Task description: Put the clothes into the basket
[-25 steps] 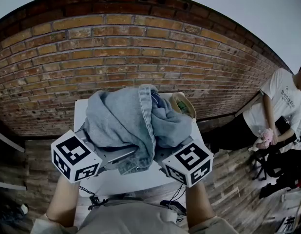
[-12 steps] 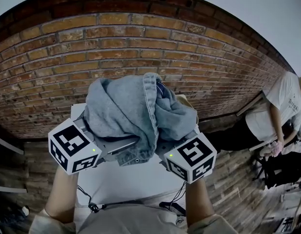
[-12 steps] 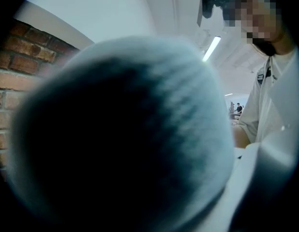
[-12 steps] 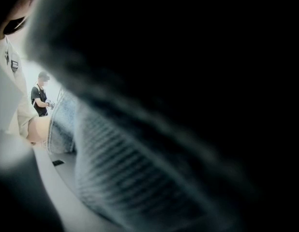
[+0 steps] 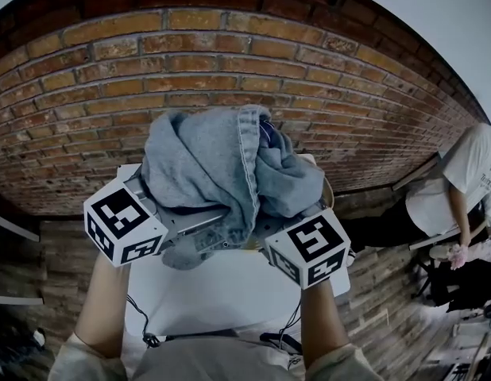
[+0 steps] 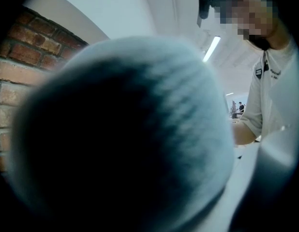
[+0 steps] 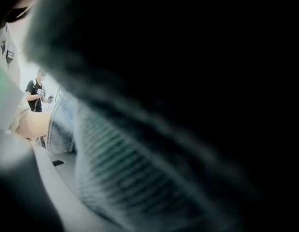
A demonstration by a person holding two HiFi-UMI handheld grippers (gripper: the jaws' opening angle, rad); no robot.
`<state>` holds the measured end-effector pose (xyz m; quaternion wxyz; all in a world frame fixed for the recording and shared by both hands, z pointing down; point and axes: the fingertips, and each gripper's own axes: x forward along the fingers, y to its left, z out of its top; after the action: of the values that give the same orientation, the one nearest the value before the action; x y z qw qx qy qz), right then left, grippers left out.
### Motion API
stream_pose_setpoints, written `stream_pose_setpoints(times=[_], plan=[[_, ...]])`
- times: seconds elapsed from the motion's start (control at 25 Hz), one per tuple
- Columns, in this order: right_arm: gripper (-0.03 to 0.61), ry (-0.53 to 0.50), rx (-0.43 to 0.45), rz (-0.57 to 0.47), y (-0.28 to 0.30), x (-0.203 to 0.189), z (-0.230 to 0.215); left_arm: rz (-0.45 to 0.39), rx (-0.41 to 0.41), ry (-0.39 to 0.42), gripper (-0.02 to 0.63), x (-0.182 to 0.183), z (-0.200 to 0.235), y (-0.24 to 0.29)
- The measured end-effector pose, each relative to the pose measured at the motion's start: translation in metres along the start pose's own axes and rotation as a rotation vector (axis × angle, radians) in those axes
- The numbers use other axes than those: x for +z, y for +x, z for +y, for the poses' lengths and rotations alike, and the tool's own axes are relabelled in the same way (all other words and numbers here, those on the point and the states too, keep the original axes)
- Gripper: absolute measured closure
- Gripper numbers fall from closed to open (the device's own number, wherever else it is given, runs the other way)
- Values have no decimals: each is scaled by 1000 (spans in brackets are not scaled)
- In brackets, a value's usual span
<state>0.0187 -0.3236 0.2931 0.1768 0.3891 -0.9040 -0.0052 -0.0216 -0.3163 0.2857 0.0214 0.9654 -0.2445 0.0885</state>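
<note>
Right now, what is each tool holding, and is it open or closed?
Left tool: closed on the denim clothes.
Right tool: closed on the same denim clothes.

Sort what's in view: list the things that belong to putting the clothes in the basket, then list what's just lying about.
Belongs to the job:
- denim clothes, bundled up on both grippers
- left gripper
- right gripper
- basket, only its rim showing behind the bundle

Just there:
- white table
- cables at its near edge
- brick wall
- person in a white shirt at the right
</note>
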Motion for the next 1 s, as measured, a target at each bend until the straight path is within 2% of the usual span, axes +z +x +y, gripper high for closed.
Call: stream_pose_setpoints(times=[0.16,0.4,0.56,0.72,0.88,1.0], plan=[[293,7,-12,8,18,-15,-8,9,5,-4,164,-16,15,9],[293,-36,-22,42,40,-43,-16,14,31,-25,164,-48,31,22],[293,-45,-25,59,56,-71,-18,45,66,-28,164,-77,40,31],[291,-32,-21,58,73,-107,-14,130,101,-45,164,-119,42,38],[290,1,-6,144,85,-150,-7,243,117,-109,164,-163,40,45],[290,33,14,229,96,-174,-3,309,118,-185,164,-190,43,48]])
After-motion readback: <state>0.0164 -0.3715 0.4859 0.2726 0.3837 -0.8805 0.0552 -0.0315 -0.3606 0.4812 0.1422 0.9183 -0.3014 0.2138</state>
